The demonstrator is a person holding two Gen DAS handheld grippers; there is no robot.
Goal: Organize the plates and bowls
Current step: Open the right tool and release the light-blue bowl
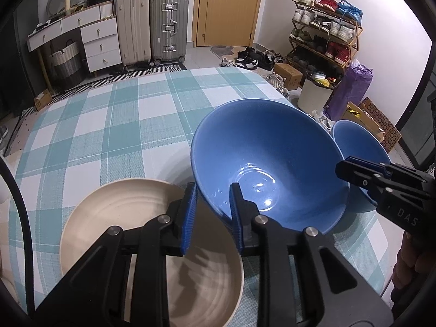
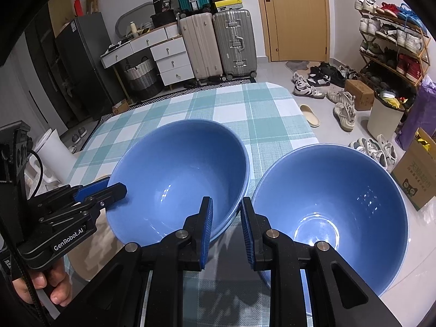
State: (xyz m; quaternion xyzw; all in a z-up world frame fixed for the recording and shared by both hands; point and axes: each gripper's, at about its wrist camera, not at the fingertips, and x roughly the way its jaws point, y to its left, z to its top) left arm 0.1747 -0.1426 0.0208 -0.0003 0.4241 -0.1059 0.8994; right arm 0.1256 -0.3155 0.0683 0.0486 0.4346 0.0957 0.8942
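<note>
A large blue bowl (image 1: 269,160) (image 2: 179,174) sits tilted on the checked tablecloth. My left gripper (image 1: 214,190) (image 2: 114,188) straddles its near rim, one finger inside and one outside, with a gap still showing. A second blue bowl (image 1: 357,141) (image 2: 329,212) stands right of it at the table's right edge. My right gripper (image 2: 226,204) (image 1: 343,166) is open and empty, hovering between the two bowls. A cream plate (image 1: 152,245) lies under my left gripper at the near left.
The table (image 1: 114,125) has a teal and white checked cloth. Beyond it stand suitcases (image 1: 169,27), a white dresser (image 1: 100,43), a door (image 1: 229,8) and a shoe rack (image 1: 327,32). Shoes, boxes and a bin (image 2: 384,114) lie on the floor at the right.
</note>
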